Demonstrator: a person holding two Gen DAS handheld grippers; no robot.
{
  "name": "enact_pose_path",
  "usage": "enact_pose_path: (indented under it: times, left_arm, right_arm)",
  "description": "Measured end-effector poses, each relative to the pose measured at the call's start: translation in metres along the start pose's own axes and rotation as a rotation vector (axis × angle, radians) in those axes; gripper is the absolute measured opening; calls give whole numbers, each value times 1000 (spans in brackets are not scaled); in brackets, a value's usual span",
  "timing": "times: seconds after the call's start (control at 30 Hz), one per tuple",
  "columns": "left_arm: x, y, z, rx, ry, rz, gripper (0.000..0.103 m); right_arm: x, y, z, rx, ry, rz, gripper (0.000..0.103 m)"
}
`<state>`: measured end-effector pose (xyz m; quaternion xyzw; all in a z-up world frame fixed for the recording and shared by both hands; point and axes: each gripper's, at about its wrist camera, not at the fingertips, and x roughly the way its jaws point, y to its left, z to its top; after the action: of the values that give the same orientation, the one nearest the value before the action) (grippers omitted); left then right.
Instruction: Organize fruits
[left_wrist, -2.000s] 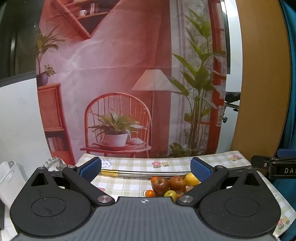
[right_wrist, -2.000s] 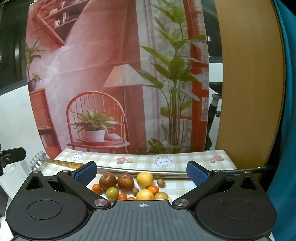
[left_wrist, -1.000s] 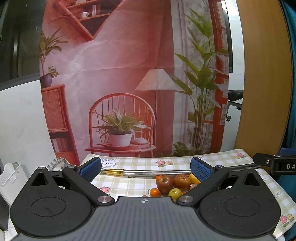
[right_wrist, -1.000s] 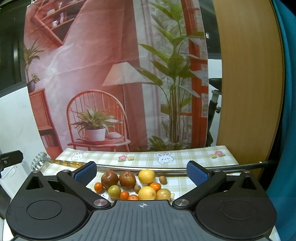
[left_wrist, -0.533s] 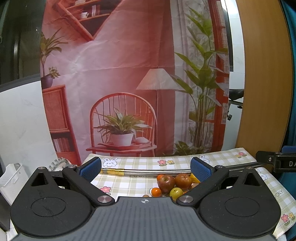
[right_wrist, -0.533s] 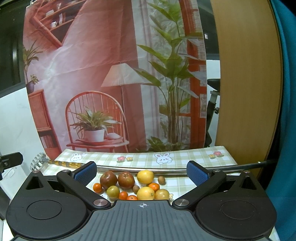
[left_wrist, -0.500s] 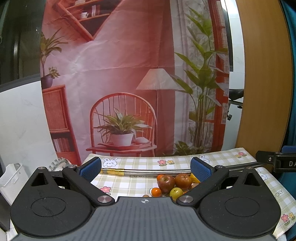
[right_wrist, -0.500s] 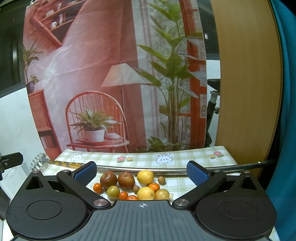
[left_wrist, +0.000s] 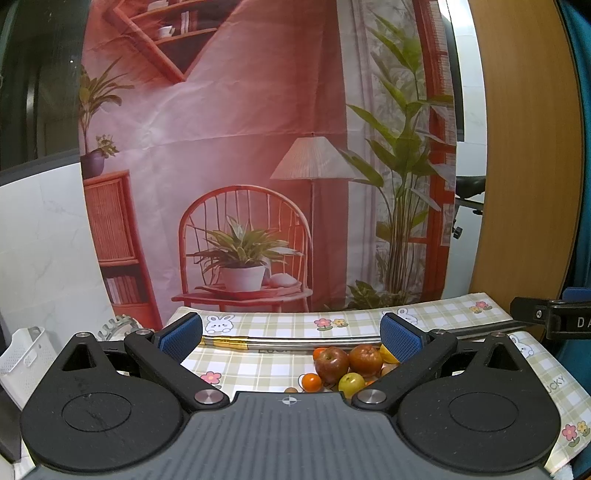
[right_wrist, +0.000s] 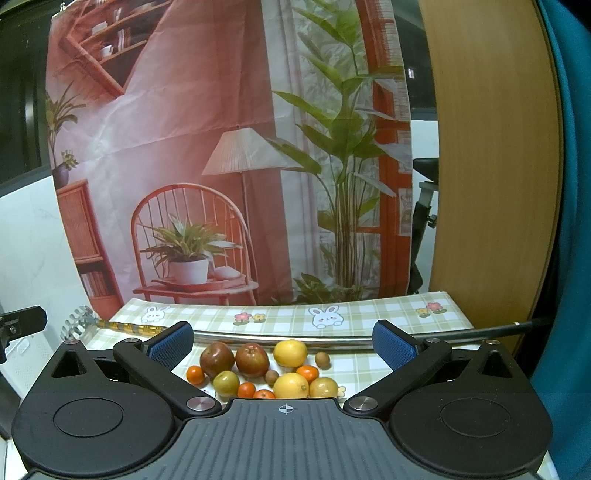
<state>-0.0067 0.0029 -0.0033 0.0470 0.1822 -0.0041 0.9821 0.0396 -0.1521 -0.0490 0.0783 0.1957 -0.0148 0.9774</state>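
A heap of fruit lies on a checked tablecloth (right_wrist: 369, 317): two red apples (right_wrist: 217, 359) (right_wrist: 252, 359), yellow lemons (right_wrist: 290, 352) (right_wrist: 291, 386), a green fruit (right_wrist: 226, 382), small oranges (right_wrist: 195, 374) and brown nuts. My right gripper (right_wrist: 282, 343) hangs open above and just short of the heap, nothing between its blue pads. In the left wrist view the same apples (left_wrist: 331, 365) (left_wrist: 365, 360) sit right of centre. My left gripper (left_wrist: 291, 334) is open and empty too, to the left of the fruit.
A metal rod (right_wrist: 332, 341) with a gold handle lies across the cloth behind the fruit. A white perforated basket (left_wrist: 22, 360) stands at the far left. A printed backdrop (left_wrist: 258, 166) hangs behind the table, with a wooden panel (right_wrist: 487, 166) at the right.
Both cameras have shifted slightly, so the fruit sits a little higher and fuller in each view. Both grippers stay open and the fruit has not moved.
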Motion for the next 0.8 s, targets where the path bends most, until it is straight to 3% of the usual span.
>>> enact_pose_path:
  times: [0.8]
  left_arm:
    - [2,-3,-3,21,2,2,103]
  right_arm:
    - [2,-1,-1,0,-1,0,103]
